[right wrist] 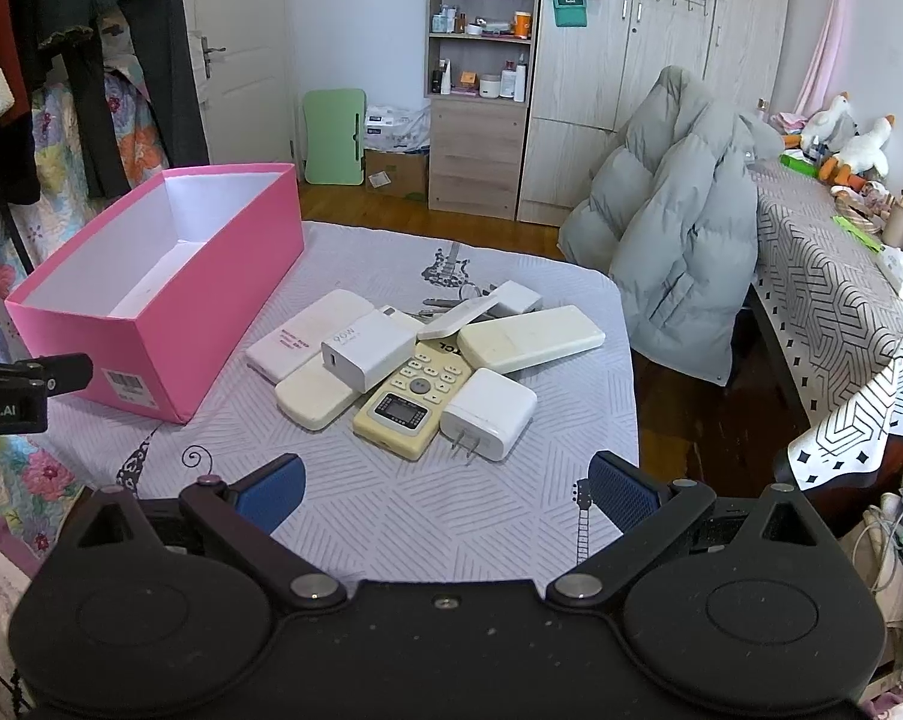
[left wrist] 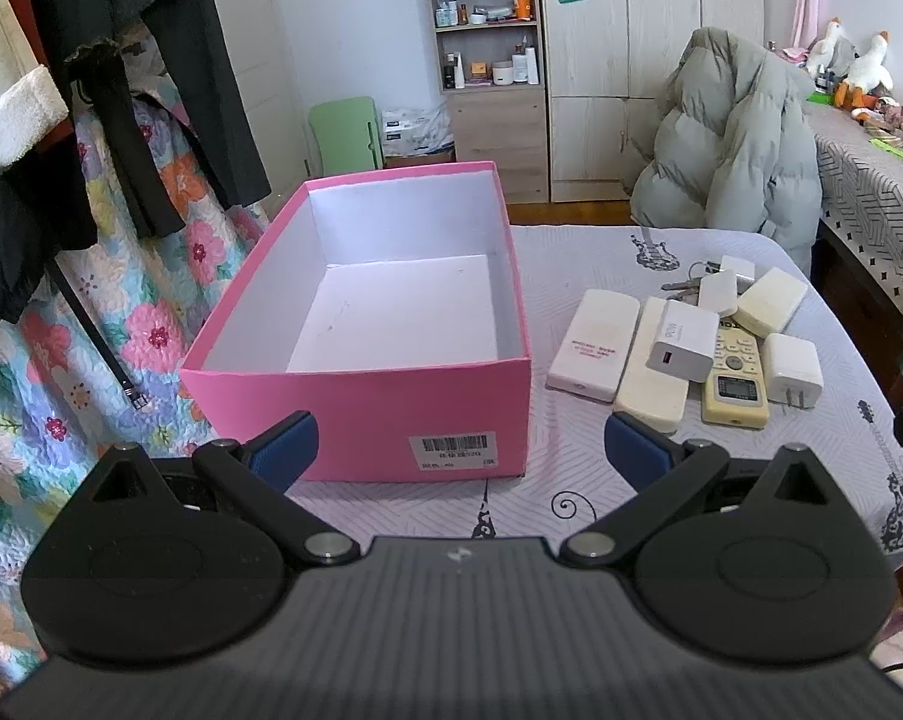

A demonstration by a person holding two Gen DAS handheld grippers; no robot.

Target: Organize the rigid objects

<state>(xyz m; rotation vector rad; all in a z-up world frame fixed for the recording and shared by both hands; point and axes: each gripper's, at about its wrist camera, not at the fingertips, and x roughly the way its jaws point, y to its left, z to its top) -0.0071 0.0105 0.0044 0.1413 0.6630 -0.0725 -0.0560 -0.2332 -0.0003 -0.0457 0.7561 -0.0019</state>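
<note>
The left hand-held gripper (left wrist: 460,447) is held with its jaws spread wide and empty, just before the pink box (left wrist: 361,396). The right hand-held gripper (right wrist: 445,489) is likewise spread and empty, near a pile on the bench (right wrist: 427,510): a yellowed remote (right wrist: 412,402), a 90W charger (right wrist: 367,351), a plug adapter (right wrist: 490,414), white cases and keys (right wrist: 445,303). The box is seen empty, left of the pile.

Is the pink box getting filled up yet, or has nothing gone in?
Nothing is done yet: the pink box is empty inside. Nothing is in hand either; the left gripper and right gripper are both open. All is left: the chargers, remote, power banks and keys lie piled beside the box.
</note>
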